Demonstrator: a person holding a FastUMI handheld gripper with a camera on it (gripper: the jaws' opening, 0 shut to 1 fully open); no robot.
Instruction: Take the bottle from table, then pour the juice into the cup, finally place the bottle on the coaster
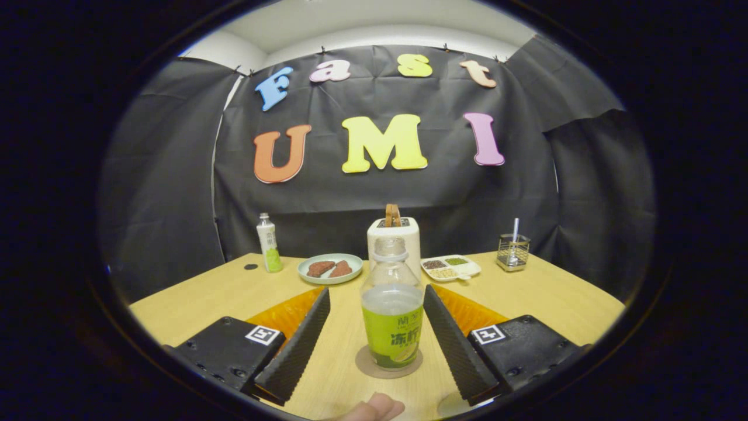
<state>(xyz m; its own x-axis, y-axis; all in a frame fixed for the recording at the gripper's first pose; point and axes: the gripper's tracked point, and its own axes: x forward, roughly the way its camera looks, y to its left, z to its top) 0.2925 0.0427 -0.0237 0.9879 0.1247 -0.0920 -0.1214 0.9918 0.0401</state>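
A clear, capless bottle [391,310] with a green label holds pale juice up to about its shoulder. It stands upright on a round brown coaster [374,367] on the wooden table [549,298]. My gripper [377,291] is open, with the bottle between its two fingers. The left finger [298,345] stands well clear of the bottle. The right finger [456,345] comes close to the bottle's side at its tip, and a thin gap seems to remain. A pale round edge [453,404] shows by the right finger's base; I cannot tell what it is.
Beyond the bottle stand a cream toaster [394,240], a green plate [330,275] with brown food, a white divided snack tray [450,267] and a wire holder [513,251]. A second, capped bottle [269,242] stands at the back left. A person's fingertip [377,407] shows nearest me.
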